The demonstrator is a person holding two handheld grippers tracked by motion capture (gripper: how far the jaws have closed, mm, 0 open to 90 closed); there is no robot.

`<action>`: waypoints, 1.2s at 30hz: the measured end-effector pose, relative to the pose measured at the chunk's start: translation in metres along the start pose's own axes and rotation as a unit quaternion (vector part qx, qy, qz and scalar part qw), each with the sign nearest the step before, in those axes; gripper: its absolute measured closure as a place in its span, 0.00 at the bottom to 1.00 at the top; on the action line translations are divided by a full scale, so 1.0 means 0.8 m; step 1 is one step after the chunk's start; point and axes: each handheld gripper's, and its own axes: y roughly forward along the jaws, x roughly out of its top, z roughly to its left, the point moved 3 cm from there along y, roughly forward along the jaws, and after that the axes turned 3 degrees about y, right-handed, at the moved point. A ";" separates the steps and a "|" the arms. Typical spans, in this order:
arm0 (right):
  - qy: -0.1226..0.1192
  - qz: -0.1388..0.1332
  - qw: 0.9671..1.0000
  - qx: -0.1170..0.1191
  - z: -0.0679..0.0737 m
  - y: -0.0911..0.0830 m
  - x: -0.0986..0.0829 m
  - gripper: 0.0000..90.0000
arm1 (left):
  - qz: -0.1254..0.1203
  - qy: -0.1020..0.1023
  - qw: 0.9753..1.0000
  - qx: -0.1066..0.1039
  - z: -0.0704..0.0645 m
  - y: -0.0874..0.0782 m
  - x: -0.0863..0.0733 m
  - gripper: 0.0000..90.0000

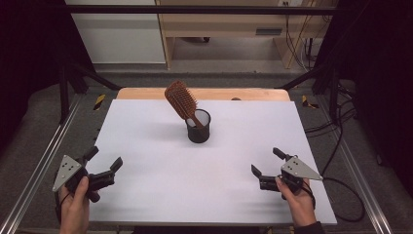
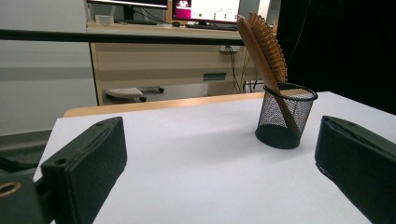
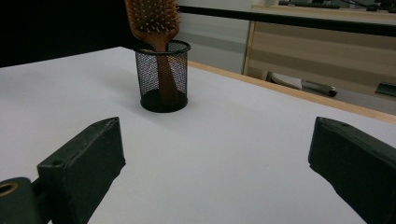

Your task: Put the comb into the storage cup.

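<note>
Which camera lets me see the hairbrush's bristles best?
The right gripper view: the hairbrush faces that camera, so its bristle pins show clearly, though the top is cut off. The high view shows the whole brush leaning in the mesh cup, bristles small. The left gripper view shows it side-on, mostly its wooden back.

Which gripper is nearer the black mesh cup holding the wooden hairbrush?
Right, marginally. The right gripper sits toward the table's near right, the left gripper toward its near left; both are open and well clear of the black mesh cup.
</note>
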 end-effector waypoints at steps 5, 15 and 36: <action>-0.001 0.002 1.000 0.003 0.002 -0.001 -0.001 0.04 | 0.001 0.015 1.000 -0.008 -0.006 0.001 -0.005 0.03; -0.004 0.010 1.000 0.012 0.007 0.003 -0.004 0.03 | -0.001 0.018 1.000 -0.023 -0.027 0.004 -0.008 0.03; -0.007 0.018 0.999 0.032 0.014 0.012 -0.009 0.03 | 0.019 0.011 0.999 -0.049 -0.054 0.016 -0.024 0.04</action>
